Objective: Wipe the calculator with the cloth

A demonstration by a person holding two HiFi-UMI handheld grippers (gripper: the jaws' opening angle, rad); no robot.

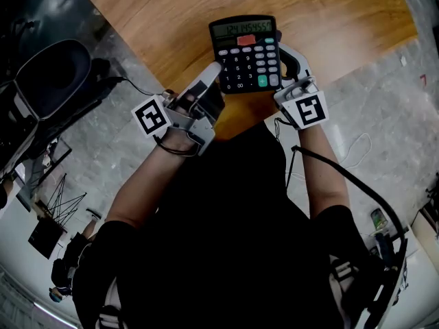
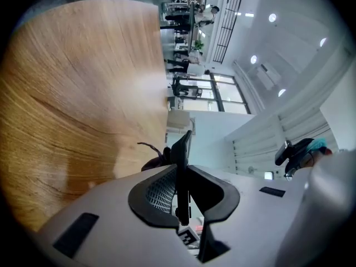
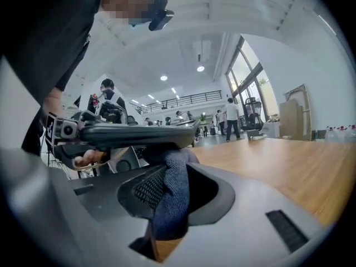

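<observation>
Left tongs [image 2: 182, 174] are clamped on the calculator [image 1: 245, 53], which runs between the pads as a thin dark plate seen edge-on in the left gripper view. From my head view the grip sits at the calculator's lower left corner. The keys and the lit display face up at me, with a red key near the top and a green one at the lower right.

Right tongs [image 3: 173, 174] are closed on the cloth [image 3: 168, 204], a blue-grey knitted wad squeezed between the two pads. It bulges out past them at the top. In the right gripper view the top of that wad touches the underside of the calculator, whose dark body lies flat just above the tongs. From above, these tongs come in at the calculator's right edge, and the cloth itself is hidden beneath the body.

I hold the calculator in the air, close in front of my chest, over the near edge of the wooden surface [image 1: 329, 19]. Grey stone floor [image 1: 384, 101] shows to either side of it, and a dark chair [image 1: 51, 74] stands off to my left.
</observation>
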